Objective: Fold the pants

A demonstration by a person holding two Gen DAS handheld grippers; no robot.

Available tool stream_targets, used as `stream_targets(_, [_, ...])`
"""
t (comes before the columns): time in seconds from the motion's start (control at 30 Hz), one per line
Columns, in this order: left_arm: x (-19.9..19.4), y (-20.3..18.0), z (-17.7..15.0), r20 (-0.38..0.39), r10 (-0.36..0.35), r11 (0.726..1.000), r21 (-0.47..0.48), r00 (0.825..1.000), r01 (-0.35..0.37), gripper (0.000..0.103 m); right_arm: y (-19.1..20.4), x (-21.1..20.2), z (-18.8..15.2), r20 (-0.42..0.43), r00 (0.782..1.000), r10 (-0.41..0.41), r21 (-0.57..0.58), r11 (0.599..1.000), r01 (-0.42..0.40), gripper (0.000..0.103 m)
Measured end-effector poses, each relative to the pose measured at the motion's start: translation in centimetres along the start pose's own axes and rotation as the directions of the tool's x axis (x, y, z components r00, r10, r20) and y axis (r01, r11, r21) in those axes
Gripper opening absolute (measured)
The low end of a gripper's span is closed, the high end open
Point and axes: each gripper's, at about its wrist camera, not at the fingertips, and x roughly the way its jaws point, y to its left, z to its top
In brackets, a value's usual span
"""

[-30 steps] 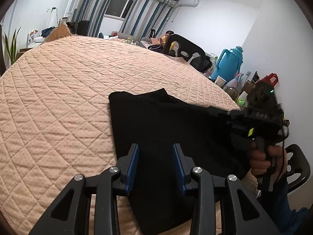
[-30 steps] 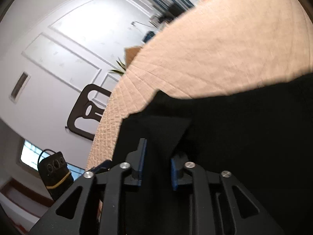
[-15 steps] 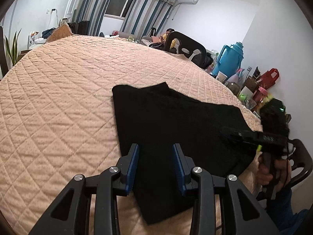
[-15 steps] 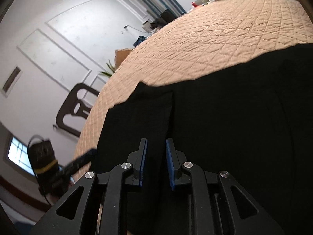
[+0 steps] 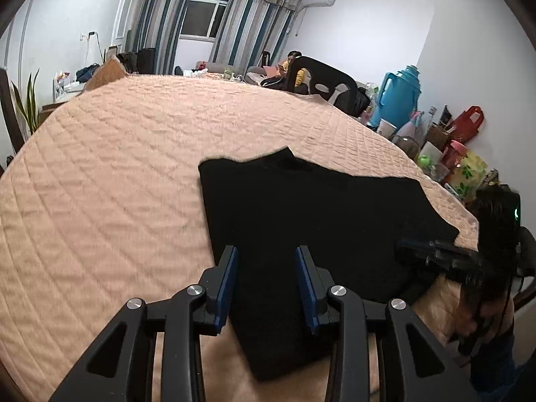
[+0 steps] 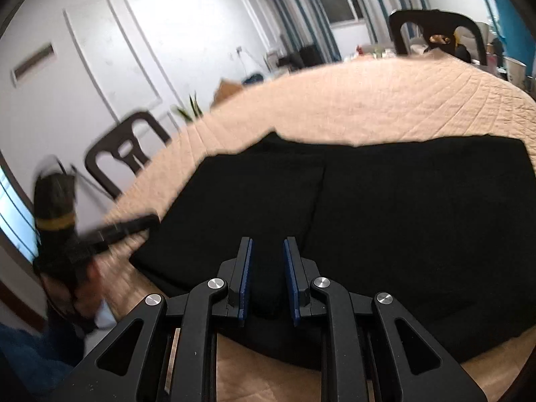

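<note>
Both grippers have backed off since a second ago: your right gripper [image 6: 267,276] let go of the fold it pinched, now parted and empty. Left gripper [image 5: 266,286] spread wide, holding nothing. Pants [image 5: 318,221] lie folded flat on the quilt [image 5: 117,184], from 6 toward 3 o'clock; fold looks nearly finished.

My left tool [image 5: 266,281]: matte black plastic frame showing triangular cut-outs, four silver round screws [image 5: 196,290] sitting along arms, blue pads lining inner faces of fingers [image 5: 227,281]. My right tool [image 6: 267,276]: same black build, silver screws, blue-lined fingers [image 6: 244,276]. Seen from right wrist, left tool body wearing yellow band [image 6: 55,224]. Dark blue sleeve [image 5: 492,361] covering my arm, bare skin showing at hand.
</note>
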Motion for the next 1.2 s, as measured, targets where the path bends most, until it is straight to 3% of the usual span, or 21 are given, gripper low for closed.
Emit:
stream_targets(0.27, [4.6, 0.0, 4.5, -0.027, 0.131, 0.991, 0.039, 0.991, -0.13, 0.038, -0.4, 0.9, 3.6, 0.019, 0.998, -0.064, 0.007, 0.998, 0.063, 0.019])
stream_targets(0.4, [6.8, 0.2, 5.0, -0.083, 0.189, 0.982, 0.046, 0.979, -0.186, 0.038, -0.1, 3.4, 6.2, -0.012, 0.996, -0.088, -0.003, 0.996, 0.088, 0.019])
stream_targets(0.53, [6.8, 0.2, 4.7, -0.085, 0.191, 0.981, 0.053, 0.978, -0.187, 0.043, -0.8, 6.4, 7.5, -0.096, 0.989, -0.115, 0.02, 0.993, 0.118, 0.019])
stream_targets(1.2, [4.5, -1.1, 2.2, -0.082, 0.225, 0.973, 0.067, 0.971, -0.219, 0.045, 0.4, 2.0, 2.3, 0.003, 0.985, -0.171, -0.069, 0.983, 0.171, 0.023])
